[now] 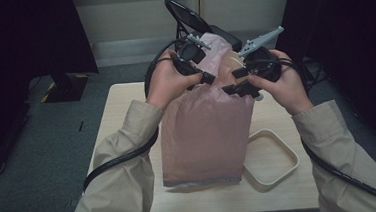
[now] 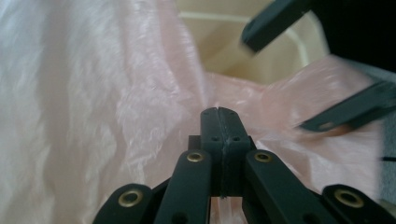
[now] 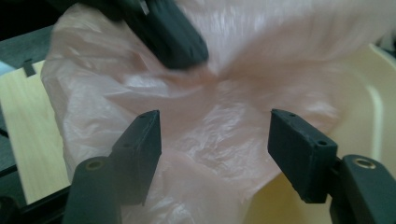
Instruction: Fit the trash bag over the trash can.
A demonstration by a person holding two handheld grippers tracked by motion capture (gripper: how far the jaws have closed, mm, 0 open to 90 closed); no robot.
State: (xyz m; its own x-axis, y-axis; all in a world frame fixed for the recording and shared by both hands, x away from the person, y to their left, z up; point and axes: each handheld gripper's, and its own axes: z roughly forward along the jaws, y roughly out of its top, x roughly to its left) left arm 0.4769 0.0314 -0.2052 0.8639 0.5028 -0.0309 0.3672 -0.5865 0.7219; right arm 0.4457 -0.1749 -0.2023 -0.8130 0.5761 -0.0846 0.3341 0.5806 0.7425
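A pink translucent plastic bag [image 1: 202, 130] stands tall on the wooden table [image 1: 120, 103], its bottom resting near the front edge. My left gripper [image 1: 205, 77] is shut on the bag's top left, and in the left gripper view the jaws [image 2: 218, 112] are pressed together against the film [image 2: 116, 102]. Just right of it, my right gripper [image 1: 238, 82] is open at the bag's top. In the right gripper view its jaws [image 3: 215, 126] stand wide apart, with crumpled pink film [image 3: 205, 154] between and below them.
A cream rectangular tray [image 1: 279, 152] lies on the table to the right of the bag, partly behind it. A black folding chair [image 1: 189, 15] stands beyond the table's far edge. A dark stand base [image 1: 67, 87] sits on the floor at the left.
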